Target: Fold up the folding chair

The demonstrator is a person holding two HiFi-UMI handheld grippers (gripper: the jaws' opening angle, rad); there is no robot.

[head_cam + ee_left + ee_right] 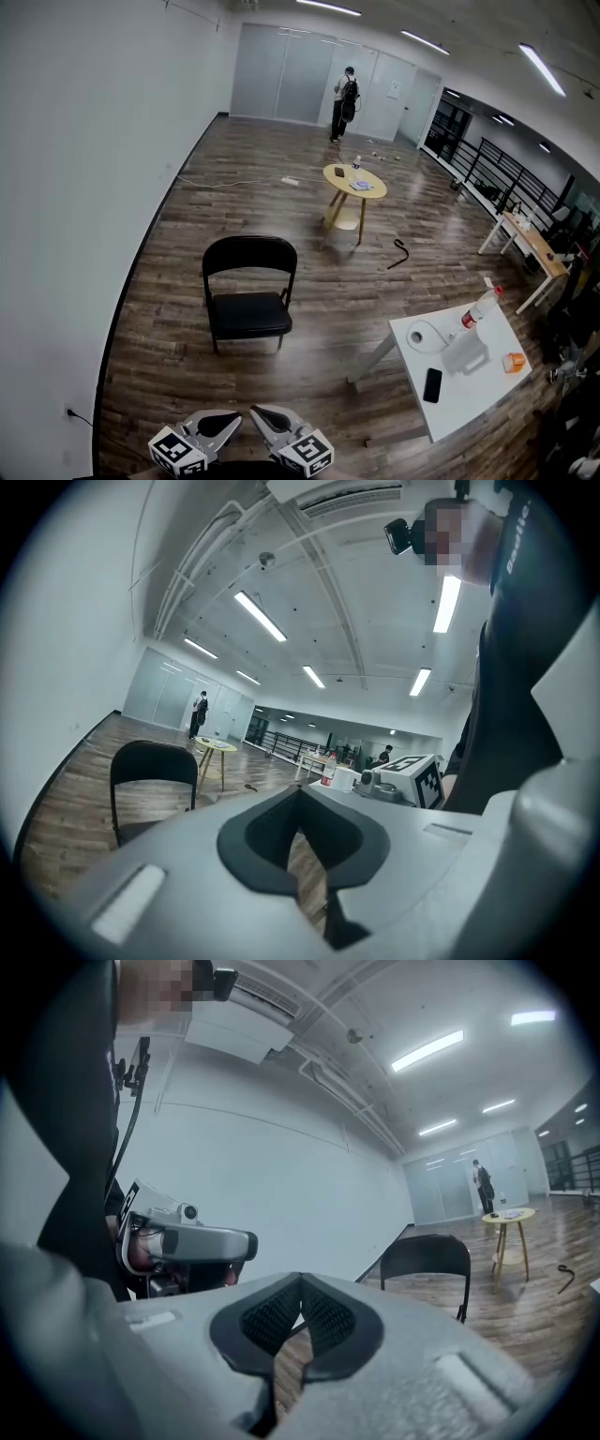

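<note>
Black padded metal folding chair (pixel 248 314) stands unfolded mid-room on the brown wood-plank floor (pixel 309 187). Left gripper (pixel 225 422) and right gripper (pixel 267 419) sit side by side, well apart from it, jaws closed, both empty. Round yellow table (pixel 354 180) beyond.

No words or numbers can be read. White lettering runs along a dark strap (pixel 518 541), but it is cut off and blurred. The marker cubes (pixel 178 453) carry only black-and-white square patterns. A sheet (pixel 395 89) on the far door (pixel 380 117) is too small to read.
</note>
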